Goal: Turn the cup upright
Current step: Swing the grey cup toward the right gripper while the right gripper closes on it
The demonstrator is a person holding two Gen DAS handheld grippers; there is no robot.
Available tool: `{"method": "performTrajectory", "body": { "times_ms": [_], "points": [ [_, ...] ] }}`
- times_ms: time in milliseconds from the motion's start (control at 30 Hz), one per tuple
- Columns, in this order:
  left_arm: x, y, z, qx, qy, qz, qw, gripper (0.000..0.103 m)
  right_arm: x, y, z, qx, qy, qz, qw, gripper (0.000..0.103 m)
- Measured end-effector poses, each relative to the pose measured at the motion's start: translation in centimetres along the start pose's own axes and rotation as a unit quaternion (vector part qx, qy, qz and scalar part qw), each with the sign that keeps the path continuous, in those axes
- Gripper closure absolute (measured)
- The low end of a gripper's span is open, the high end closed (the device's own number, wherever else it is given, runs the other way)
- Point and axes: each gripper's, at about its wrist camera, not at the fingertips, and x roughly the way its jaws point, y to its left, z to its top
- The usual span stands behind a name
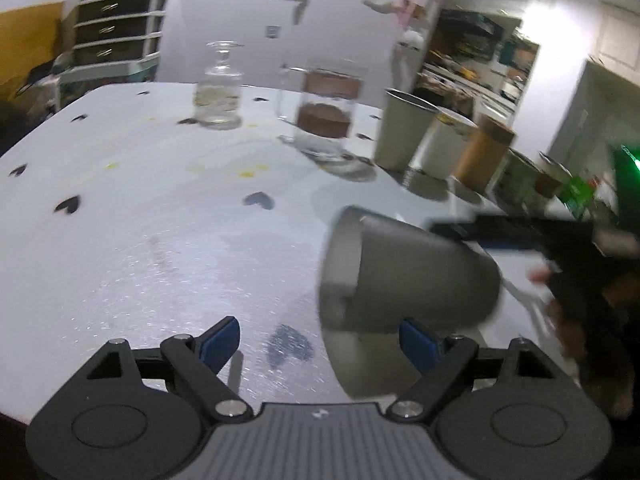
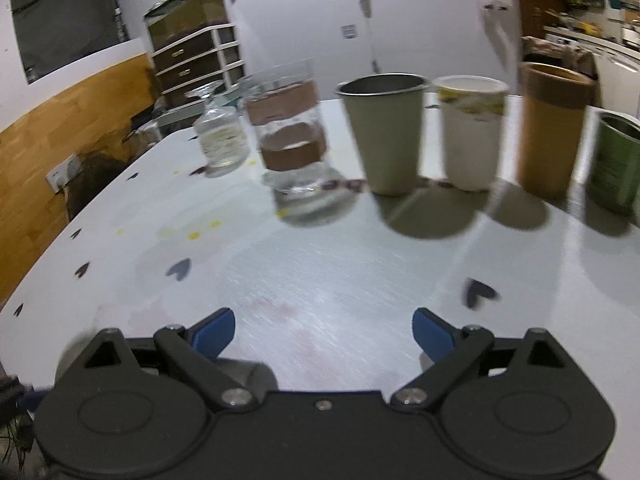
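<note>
1. Grey cup (image 1: 408, 276) lies tilted on its side in the left wrist view, low over the white tabletop (image 1: 160, 240), with one flat end facing left and its body running back to the right; blur hides whether that end is the base or the mouth.
2. You look to be mid-flip: the cup is neither flat nor standing, so the turn seems about halfway done.
3. A dark shape at the cup's right end looks like your right hand-held gripper (image 1: 520, 232), touching the cup or just beside it; I cannot tell from here whether it grips the cup.
4. Your left hand-held gripper (image 1: 320, 340) is spread wide and holds nothing. Its right blue finger (image 1: 418, 342) sits just under the cup's lower edge; contact is unclear.
5. In the right wrist view, your right hand-held gripper (image 2: 324, 330) shows both blue fingers wide apart with only bare tabletop between them, so it appears to clamp nothing.
6. Next, you would need to rotate the cup until its base meets the tabletop squarely, then let go only once it stands steady.
7. Keep the swing clear of the row behind: the glass tumbler (image 2: 296, 148), metal cup (image 2: 386, 132), paper cup (image 2: 470, 132) and brown cylinder (image 2: 554, 128).
</note>
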Motion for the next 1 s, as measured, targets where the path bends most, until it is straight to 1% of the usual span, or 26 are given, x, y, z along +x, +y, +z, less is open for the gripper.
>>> {"method": "performTrajectory", "body": {
  "times_ms": [133,267,400,467,500,533,600,667,733,833,933,1000],
  "points": [
    [0.1,0.7,0.7,-0.027,-0.018,0.004,0.9995,0.016,-1.8,-0.8,-1.8,0.012,0.003,0.009,1.000,0.007],
    [0.3,0.9,1.1,-0.046,-0.031,0.008,0.9985,0.016,-3.3,-0.4,-3.4,0.006,0.005,0.016,1.000,0.007],
    [0.2,1.3,1.0,-0.059,-0.034,0.003,0.9977,0.016,-3.9,-0.4,-3.8,0.007,0.004,0.021,1.000,0.007],
    [-0.1,1.5,0.9,-0.062,-0.036,0.005,0.9975,0.016,-4.1,-1.0,-3.3,0.025,-0.004,0.022,0.999,0.007],
    [-0.2,1.7,0.8,-0.064,-0.037,0.005,0.9973,0.016,-4.2,-1.5,-2.9,0.043,-0.005,0.032,0.999,0.007],
    [-0.3,1.8,0.8,-0.067,-0.040,0.004,0.9970,0.016,-4.2,-2.1,-2.3,0.069,0.000,0.053,0.996,0.007],
    [-0.6,2.0,0.7,-0.071,-0.044,0.003,0.9965,0.016,-3.7,-3.1,-1.3,0.117,0.021,0.108,0.987,0.007],
    [-0.9,2.1,0.7,-0.073,-0.047,0.003,0.9962,0.016,-2.3,-3.6,0.1,0.155,0.058,0.165,0.972,0.007],
    [-1.1,2.2,0.6,-0.071,-0.047,0.002,0.9964,0.016,-0.8,-3.3,1.2,0.167,0.089,0.191,0.963,0.007],
    [-1.3,2.0,0.5,-0.063,-0.047,0.002,0.9969,0.016,1.2,-1.6,2.8,0.143,0.120,0.196,0.963,0.010],
    [-1.5,1.8,0.4,-0.054,-0.048,0.001,0.9974,0.016,2.7,-0.3,3.4,0.132,0.156,0.190,0.960,0.017],
    [-1.7,1.7,0.3,-0.049,-0.049,0.001,0.9976,0.016,2.9,0.4,3.3,0.117,0.170,0.185,0.961,0.027]
  ]
}}
